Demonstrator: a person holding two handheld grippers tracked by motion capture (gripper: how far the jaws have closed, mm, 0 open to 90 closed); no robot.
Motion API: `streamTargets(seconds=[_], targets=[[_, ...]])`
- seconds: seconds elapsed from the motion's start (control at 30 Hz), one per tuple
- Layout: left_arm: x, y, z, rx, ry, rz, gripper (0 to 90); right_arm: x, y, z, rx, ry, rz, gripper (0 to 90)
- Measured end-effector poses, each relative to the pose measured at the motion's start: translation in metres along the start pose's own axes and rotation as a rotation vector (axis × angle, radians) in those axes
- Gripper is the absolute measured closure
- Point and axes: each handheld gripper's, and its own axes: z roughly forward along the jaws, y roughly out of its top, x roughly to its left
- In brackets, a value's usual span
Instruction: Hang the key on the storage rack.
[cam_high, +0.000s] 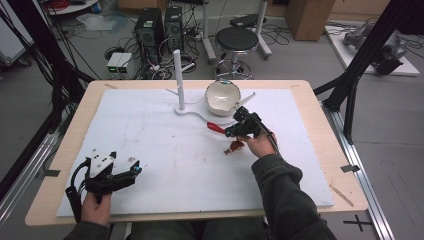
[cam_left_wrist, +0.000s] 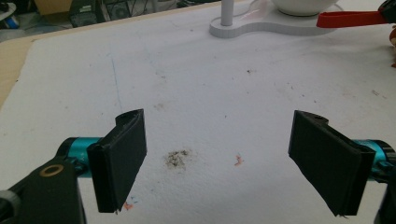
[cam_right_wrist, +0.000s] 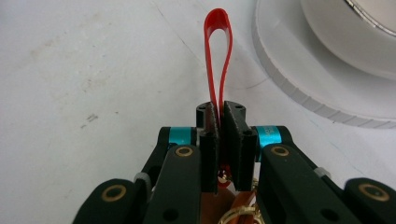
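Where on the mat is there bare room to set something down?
Bare: the wide middle of the white mat, between the left gripper and right gripper, plus its far-left corner. Crowded: far centre, around the white stand, bowl and red strap.

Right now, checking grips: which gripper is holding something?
The right gripper, shut on the red strap loop; the left gripper is open and empty.

Glossy red plastic strap (cam_right_wrist: 218, 56), matt white mat (cam_high: 165, 160)

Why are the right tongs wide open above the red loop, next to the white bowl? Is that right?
Not quite. The right tongs are shut on the red loop, as the right gripper view shows. The loop does lie next to the white bowl.
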Motion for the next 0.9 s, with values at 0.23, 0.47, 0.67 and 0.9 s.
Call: streamTargets(seconds=[0.23, 0.47, 0.67, 0.9], targets=[[0.000, 0.000, 0.000, -0.002, 0.001, -0.002, 19.7, 0.003, 0.001, -0.009, -0.056, 0.008, -0.005, 85.7], [0.000, 0.000, 0.000, -0.003, 0.001, 0.000, 19.7, 0.006, 0.002, -0.017, -0.135, 0.021, -0.010, 85.9], [0.000, 0.000, -0.001, -0.002, 0.001, 0.000, 19.7, 0.009, 0.003, -0.024, -0.190, 0.002, -0.014, 86.1], [0.000, 0.000, 0.000, -0.003, 0.003, -0.001, 19.7, 0.011, 0.003, -0.032, -0.254, -0.002, -0.009, 86.2]])
